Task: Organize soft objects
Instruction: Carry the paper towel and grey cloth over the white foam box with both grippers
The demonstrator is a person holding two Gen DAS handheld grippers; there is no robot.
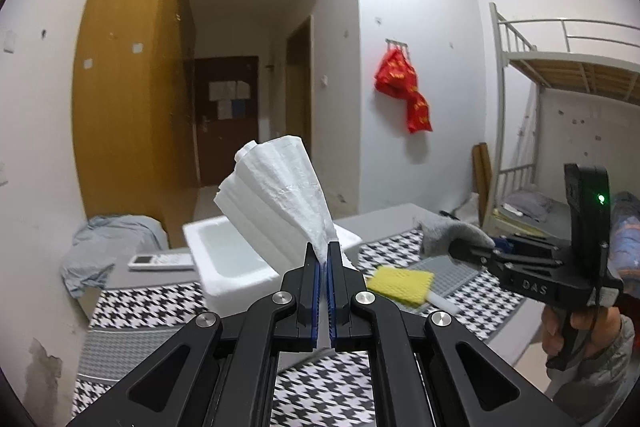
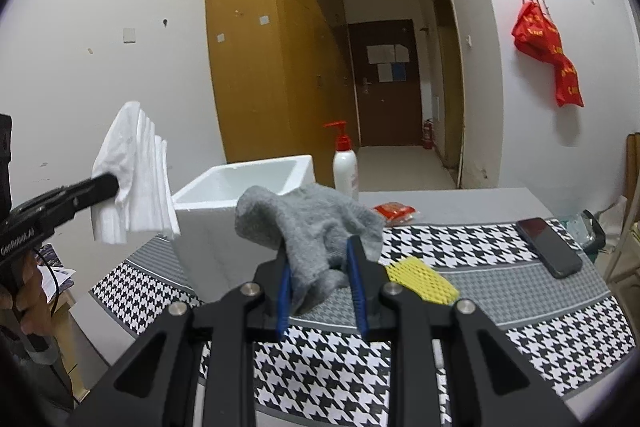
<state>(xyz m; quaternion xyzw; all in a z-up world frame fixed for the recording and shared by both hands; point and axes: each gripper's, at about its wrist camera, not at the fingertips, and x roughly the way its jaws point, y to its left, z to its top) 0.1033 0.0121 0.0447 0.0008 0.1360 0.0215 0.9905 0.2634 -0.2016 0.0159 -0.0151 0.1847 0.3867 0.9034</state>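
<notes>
**Both grippers loaded, held above table**

My left gripper (image 1: 323, 251) has its jaws pressed together on the white tissue stack (image 1: 276, 195), held up near the foam box (image 2: 240, 195). My right gripper (image 2: 320, 259) pinches the grey sock (image 2: 316, 227) over the checked cloth (image 2: 460, 243), yellow sponge (image 2: 424, 279) just beside.

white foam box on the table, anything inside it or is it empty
Empty as far as shown: the white foam box is open-topped, and its visible interior is bare white in both views. The bottom is only partly visible.

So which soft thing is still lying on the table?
The yellow sponge. It lies on the checked cloth, untouched, while the white tissues and grey sock are each held up in a claw.
</notes>
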